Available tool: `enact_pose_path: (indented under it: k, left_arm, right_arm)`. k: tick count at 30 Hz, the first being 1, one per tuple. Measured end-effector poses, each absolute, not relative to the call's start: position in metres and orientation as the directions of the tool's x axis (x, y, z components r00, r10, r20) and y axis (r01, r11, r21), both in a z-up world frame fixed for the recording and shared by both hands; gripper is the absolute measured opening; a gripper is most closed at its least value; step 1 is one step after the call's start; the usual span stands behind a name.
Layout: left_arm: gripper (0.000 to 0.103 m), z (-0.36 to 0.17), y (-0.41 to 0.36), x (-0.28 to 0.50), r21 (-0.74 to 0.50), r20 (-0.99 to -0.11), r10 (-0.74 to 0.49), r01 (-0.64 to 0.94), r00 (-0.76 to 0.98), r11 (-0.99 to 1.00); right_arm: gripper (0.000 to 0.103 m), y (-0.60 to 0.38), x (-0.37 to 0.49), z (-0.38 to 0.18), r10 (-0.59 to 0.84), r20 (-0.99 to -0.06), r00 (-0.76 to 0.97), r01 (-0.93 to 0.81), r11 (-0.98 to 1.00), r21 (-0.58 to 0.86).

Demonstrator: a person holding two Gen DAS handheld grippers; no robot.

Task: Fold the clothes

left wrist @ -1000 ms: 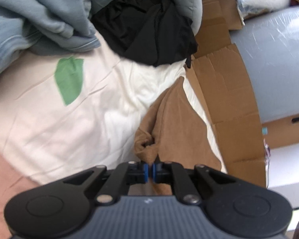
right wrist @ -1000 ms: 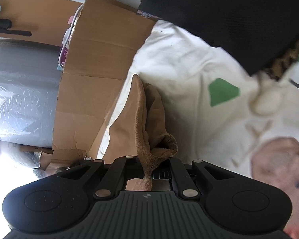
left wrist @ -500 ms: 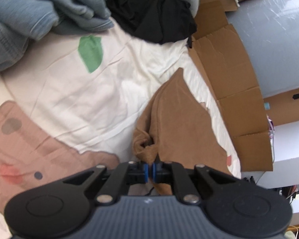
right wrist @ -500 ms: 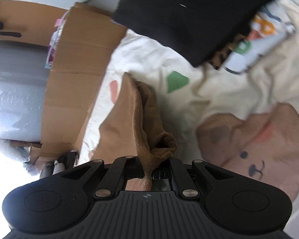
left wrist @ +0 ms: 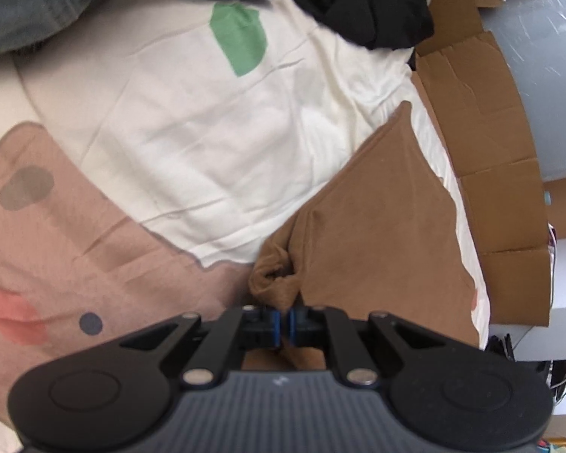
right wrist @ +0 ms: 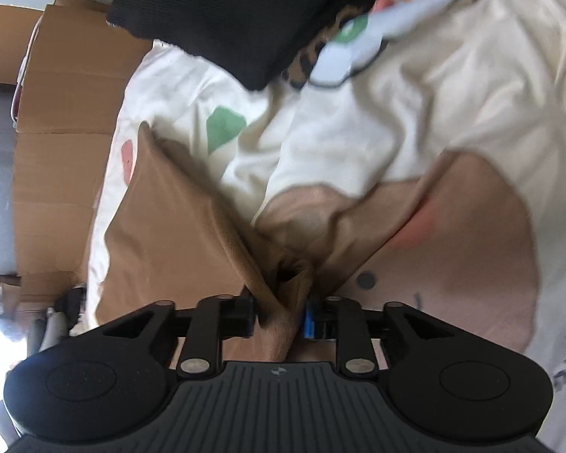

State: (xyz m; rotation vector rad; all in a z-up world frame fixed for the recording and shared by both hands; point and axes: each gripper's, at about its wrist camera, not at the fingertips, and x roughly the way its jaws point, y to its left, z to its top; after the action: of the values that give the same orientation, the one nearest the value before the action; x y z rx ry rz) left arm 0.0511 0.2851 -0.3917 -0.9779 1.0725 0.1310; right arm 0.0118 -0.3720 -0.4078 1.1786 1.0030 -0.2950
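Note:
A brown garment (left wrist: 373, 234) hangs stretched between both grippers over a cream bedsheet (left wrist: 192, 124) printed with a pink bear shape. My left gripper (left wrist: 285, 322) is shut on a bunched corner of the brown garment. In the right wrist view the same brown garment (right wrist: 169, 226) runs from the jaws toward the bed's left edge, and my right gripper (right wrist: 281, 319) is shut on another bunched corner of it. The garment's far tip points toward the cardboard at the bed's side.
A black garment (left wrist: 362, 3) and grey-blue clothes (left wrist: 56, 0) are piled at the far end of the bed. A folded black garment (right wrist: 245, 11) lies on patterned cloth. Flattened cardboard (left wrist: 486, 143) lines the bed's side, beside a grey plastic-wrapped surface (left wrist: 547, 56).
Both grippers have drawn back along the bed with the brown garment held; the pink bear print has come into view under them and the piled clothes have receded.

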Motion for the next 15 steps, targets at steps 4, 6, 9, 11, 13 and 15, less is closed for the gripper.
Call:
enact_pose_path:
  k: [4,6,9,11,13,15]
  left_arm:
    - [0.006,-0.395,0.286,0.048,-0.617,-0.779,-0.35,-0.536,0.52,0.577]
    - [0.006,-0.396,0.286,0.046,-0.621,-0.776,-0.35,-0.538,0.524,0.57]
    - [0.006,-0.396,0.286,0.046,-0.624,-0.774,-0.351,-0.544,0.527,0.561]
    - [0.006,-0.397,0.286,0.046,-0.624,-0.774,-0.351,-0.543,0.527,0.562]
    - [0.007,-0.397,0.286,0.046,-0.625,-0.773,-0.353,-0.54,0.527,0.564]
    - [0.008,-0.398,0.287,0.045,-0.624,-0.774,-0.355,-0.538,0.524,0.567]
  right_arm:
    - [0.035,-0.376,0.013,-0.378,0.194,-0.806,0.559,0.651,0.499,0.572]
    - [0.035,-0.375,0.016,-0.365,0.169,-0.803,0.572,0.628,0.54,0.561]
    - [0.035,-0.353,0.036,-0.363,0.211,-0.792,0.573,0.563,0.601,0.567]
    - [0.035,-0.339,0.049,-0.362,0.24,-0.785,0.571,0.517,0.638,0.571]
    - [0.035,-0.324,0.062,-0.361,0.268,-0.779,0.567,0.469,0.672,0.573]
    - [0.035,-0.309,0.075,-0.36,0.297,-0.773,0.561,0.418,0.704,0.574]
